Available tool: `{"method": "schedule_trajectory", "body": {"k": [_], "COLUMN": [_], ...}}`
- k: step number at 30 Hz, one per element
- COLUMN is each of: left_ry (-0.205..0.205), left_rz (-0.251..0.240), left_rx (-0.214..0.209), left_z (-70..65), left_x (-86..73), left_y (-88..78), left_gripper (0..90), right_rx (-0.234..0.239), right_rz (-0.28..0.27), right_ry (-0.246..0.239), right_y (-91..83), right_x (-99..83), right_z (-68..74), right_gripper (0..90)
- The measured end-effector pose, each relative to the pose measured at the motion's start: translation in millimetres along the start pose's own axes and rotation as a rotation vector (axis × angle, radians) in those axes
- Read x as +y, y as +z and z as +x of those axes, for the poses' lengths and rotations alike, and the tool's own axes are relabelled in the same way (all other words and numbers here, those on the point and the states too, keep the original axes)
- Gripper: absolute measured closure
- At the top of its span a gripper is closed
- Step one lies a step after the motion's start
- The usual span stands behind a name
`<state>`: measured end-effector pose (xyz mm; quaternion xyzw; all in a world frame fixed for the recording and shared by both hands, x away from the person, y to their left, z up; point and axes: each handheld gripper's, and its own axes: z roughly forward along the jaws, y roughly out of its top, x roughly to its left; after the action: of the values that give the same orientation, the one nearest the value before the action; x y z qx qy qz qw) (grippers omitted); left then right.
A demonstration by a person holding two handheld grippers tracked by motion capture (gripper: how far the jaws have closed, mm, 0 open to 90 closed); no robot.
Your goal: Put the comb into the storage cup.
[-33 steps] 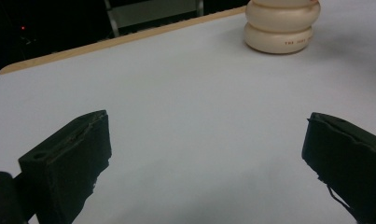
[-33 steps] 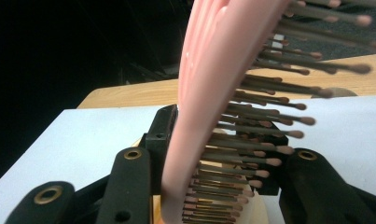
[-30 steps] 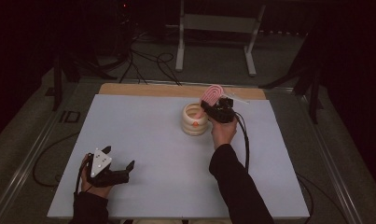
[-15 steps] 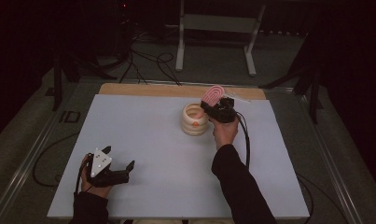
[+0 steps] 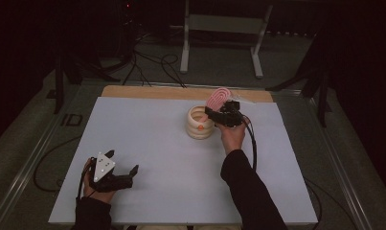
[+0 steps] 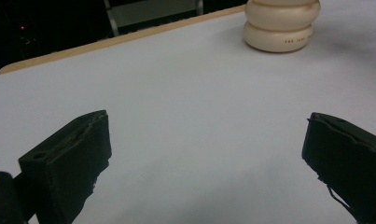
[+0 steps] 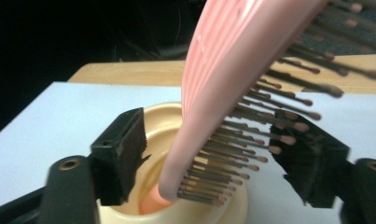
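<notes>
Now released at upper centre of the high view, the pink hairbrush [image 7: 223, 93] stands handle-down in the cream holder [image 5: 200, 122] as the right gripper [image 7: 213, 156], jaws just parted, readies to withdraw.

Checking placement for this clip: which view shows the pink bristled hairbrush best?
The right gripper view: the pink bristled hairbrush stands handle-down in the cream ribbed holder, bristles plain. The high view shows it small and far; the left gripper view catches the holder alone.
</notes>
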<state>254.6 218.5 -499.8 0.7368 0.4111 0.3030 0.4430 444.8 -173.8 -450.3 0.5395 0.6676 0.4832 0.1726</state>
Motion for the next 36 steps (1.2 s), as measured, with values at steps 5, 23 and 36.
{"method": "schedule_trajectory", "body": {"k": [5, 23, 36], "left_ry": [-0.001, -0.002, -0.004], "left_rz": [0.0, -0.001, 0.0], "left_rx": [0.0, 0.006, 0.006], "left_z": [0.1, -0.1, -0.7], "left_x": [0.0, 0.1, 0.2], "left_y": [0.1, 0.1, 0.6], "left_gripper": [2.1, 1.9, 1.2], "right_rx": [-0.014, -0.008, -0.023], "right_rz": [0.038, 0.095, 0.088], "right_ry": [-0.023, -0.081, -0.11], "right_y": [-1.3, -17.8, -34.3], "right_x": [-1.5, -6.9, -15.2], "right_z": [-0.5, -2.3, -13.0], "right_gripper": [15.8, 7.6, 7.3]}}
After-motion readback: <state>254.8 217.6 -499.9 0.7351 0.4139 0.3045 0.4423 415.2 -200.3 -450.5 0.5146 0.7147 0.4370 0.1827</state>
